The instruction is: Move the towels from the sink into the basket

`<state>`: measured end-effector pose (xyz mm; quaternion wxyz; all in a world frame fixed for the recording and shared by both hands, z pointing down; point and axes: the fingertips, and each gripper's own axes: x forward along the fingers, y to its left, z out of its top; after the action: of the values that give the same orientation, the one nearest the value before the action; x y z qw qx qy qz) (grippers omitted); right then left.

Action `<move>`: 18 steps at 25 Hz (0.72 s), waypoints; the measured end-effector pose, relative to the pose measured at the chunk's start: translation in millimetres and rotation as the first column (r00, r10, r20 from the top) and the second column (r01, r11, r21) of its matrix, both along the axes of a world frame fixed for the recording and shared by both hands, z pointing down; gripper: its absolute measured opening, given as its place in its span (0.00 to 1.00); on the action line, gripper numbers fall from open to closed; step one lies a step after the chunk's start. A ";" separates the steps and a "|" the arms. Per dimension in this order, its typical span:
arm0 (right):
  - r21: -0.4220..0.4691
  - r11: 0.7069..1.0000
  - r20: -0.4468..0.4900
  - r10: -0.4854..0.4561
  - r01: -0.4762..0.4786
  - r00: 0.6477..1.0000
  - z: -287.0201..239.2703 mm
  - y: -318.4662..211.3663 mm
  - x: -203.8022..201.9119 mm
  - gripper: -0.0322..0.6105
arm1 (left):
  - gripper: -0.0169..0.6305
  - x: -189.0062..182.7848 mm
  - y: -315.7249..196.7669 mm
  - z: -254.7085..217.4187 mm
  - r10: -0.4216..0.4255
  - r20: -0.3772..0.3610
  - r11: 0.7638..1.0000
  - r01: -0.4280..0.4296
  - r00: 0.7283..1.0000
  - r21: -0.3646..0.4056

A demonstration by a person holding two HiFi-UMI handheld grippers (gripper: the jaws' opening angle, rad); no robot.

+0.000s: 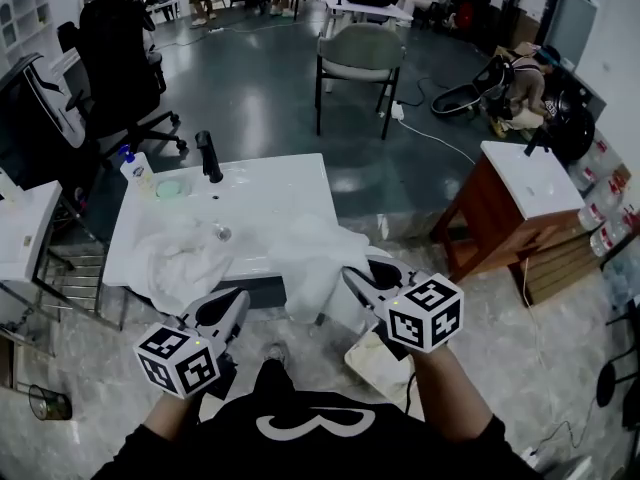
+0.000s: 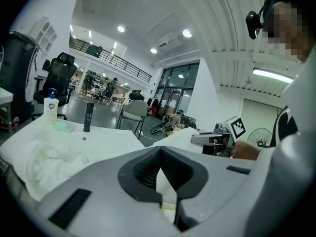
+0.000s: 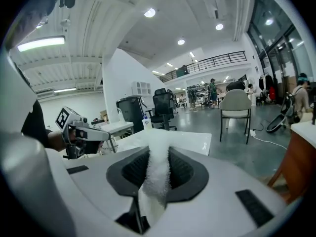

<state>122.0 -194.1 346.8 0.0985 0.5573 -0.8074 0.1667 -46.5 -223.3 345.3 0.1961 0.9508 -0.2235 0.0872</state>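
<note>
The right gripper pinches a white towel between its jaws. The cloth stands up ahead of the pads and hangs below them, clear of the front edge of the sink. Below and just behind this gripper sits what may be the basket, though it is poorly seen. The left gripper has its jaws pressed together with nothing in them. A second crumpled towel lies just ahead of it and to its left, draped over the sink's near rim.
</note>
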 end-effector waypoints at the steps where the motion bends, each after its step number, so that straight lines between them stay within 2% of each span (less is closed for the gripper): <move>1: 0.012 1.000 0.002 0.008 -0.008 1.000 -6.0 8.0 2.7 0.18 | 0.03 3.2 5.1 -0.9 0.008 -0.002 1.000 -0.008 1.000 0.001; 10: 0.108 0.988 0.003 0.107 -0.106 0.994 -50.1 88.7 31.4 0.18 | 0.03 37.1 60.8 -7.3 0.115 -0.004 0.993 -0.115 0.993 0.018; 18: 0.109 0.965 0.003 0.240 -0.239 0.971 -52.4 159.9 65.2 0.18 | 0.03 73.3 103.4 -3.7 0.229 0.013 0.973 -0.229 0.973 0.004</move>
<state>187.2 -34.2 294.3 0.0515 0.6561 -0.7416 0.1301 26.8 -119.8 341.5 0.1805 0.9702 -0.1141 0.1147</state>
